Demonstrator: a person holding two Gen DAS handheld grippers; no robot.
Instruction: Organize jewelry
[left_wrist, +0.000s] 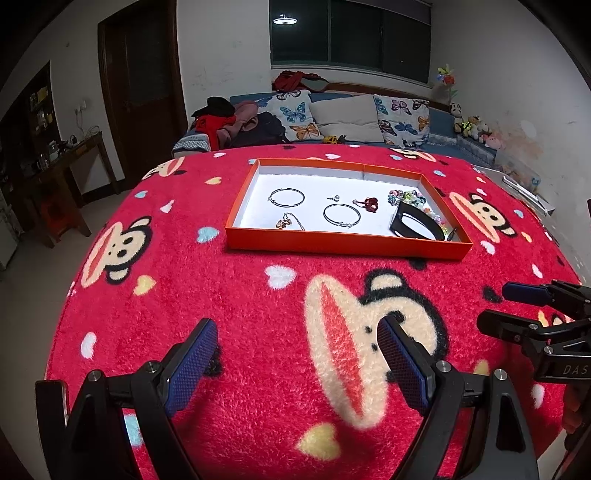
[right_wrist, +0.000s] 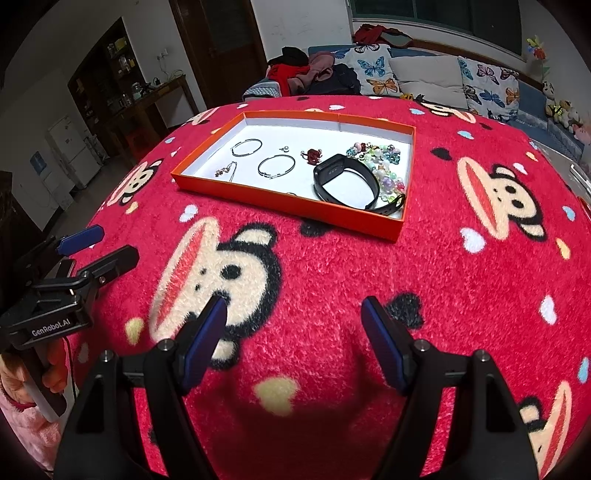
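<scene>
A red monkey-print blanket (right_wrist: 332, 266), perhaps covering a table, carries an orange tray (right_wrist: 280, 206).

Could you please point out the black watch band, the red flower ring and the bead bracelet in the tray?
black watch band (right_wrist: 334, 170): right wrist view, on its face.
red flower ring (right_wrist: 314, 155): right wrist view, on the flower.
bead bracelet (right_wrist: 384, 164): right wrist view, mid-strand beads.

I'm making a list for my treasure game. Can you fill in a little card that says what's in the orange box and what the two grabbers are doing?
box: orange tray, white inside, on the red monkey blanket
hoops: two silver hoops, apart
pearl stud: between the hoops
red charm
necklace: near the left wall
band: black watch band
beads: by the right wall
left gripper: open, holding nothing
right gripper: open, holding nothing
</scene>
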